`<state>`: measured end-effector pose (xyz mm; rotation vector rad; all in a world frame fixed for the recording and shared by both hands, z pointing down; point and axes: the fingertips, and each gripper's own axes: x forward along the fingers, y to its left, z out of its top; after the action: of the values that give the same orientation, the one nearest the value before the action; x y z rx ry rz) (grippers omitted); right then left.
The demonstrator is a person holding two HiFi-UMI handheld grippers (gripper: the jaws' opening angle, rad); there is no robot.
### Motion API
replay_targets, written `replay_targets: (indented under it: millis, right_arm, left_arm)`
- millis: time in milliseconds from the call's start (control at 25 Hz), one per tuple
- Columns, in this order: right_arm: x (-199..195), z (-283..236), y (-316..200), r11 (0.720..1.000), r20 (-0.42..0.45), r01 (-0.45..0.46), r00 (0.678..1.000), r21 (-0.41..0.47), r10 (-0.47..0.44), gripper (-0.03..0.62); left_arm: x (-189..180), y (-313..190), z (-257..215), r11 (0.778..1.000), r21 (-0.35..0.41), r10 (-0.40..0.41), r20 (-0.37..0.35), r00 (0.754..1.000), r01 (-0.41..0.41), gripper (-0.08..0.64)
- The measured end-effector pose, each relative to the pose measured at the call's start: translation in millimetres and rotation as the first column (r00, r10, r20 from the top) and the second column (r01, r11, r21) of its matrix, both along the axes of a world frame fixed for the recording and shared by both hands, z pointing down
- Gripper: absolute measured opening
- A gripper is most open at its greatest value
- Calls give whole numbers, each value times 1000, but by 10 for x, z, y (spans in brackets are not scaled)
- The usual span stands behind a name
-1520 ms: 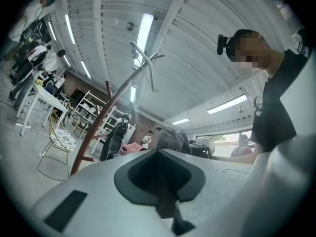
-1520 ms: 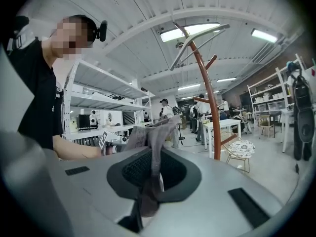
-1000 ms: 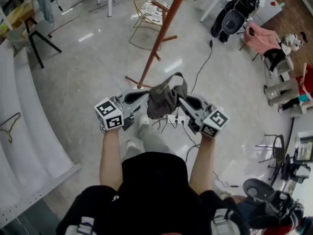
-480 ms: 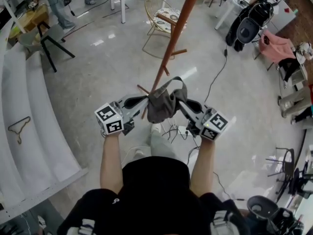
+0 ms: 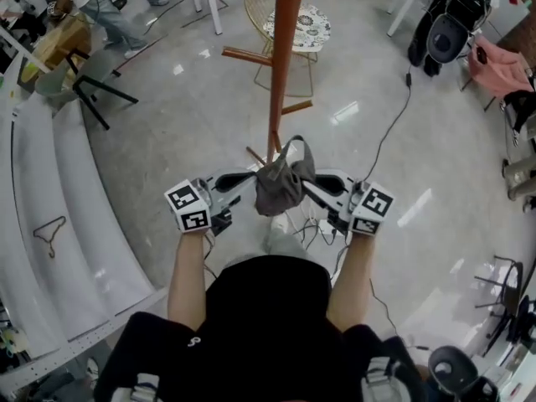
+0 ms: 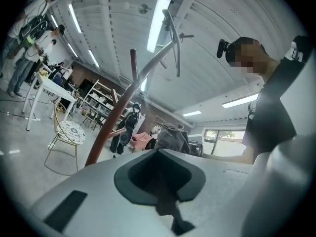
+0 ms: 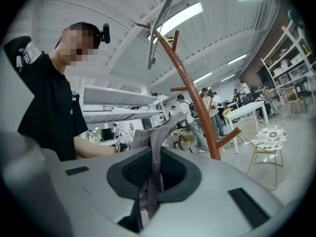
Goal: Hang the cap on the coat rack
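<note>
A limp grey cap (image 5: pixel 280 187) hangs between my two grippers at chest height. My left gripper (image 5: pixel 251 177) is shut on its left edge and my right gripper (image 5: pixel 308 182) is shut on its right edge. In the right gripper view a fold of the cap (image 7: pixel 150 147) is pinched between the jaws. The left gripper view shows the cap (image 6: pixel 173 139) bunched just past the closed jaws. The orange-brown coat rack (image 5: pixel 285 65) stands right behind the cap, with one peg (image 5: pixel 247 55) pointing left. Its curved pole (image 7: pixel 197 102) rises ahead of the right gripper, and the pole (image 6: pixel 113 127) also crosses the left gripper view.
Beyond the rack stands a wire chair (image 5: pixel 301 23) with a patterned cushion. A black cable (image 5: pixel 394 132) runs over the floor to a power strip (image 5: pixel 322 224) by my feet. At the left are a white curved bench (image 5: pixel 33 174), a hanger (image 5: pixel 50 233) and a black stool (image 5: pixel 92 99).
I have stepped closer to the coat rack; its pole now stands straight up just behind the cap. Both grippers still hold the cap in the same way.
</note>
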<state>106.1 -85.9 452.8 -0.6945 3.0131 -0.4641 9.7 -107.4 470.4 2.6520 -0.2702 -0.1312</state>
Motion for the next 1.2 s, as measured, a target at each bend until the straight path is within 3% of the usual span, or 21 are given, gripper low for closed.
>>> replay_targets:
  millis: [320,640,1200]
  right_arm:
    - [114,64,-415,991,10,133,991,-12,-132,17]
    - [10,312,-457,974,-67,215,973,-71,-219,17]
    - [93,1162,-601,956,-178,167,961,-241,-212,17]
  left_arm:
    - [134,-289,50,998,-10,-59,43,997,60,5]
    - [33,-347,342,992,-72,-97,57,994,101,5]
    - [147,-396,1160,964,-240,-88,113,990,113,5]
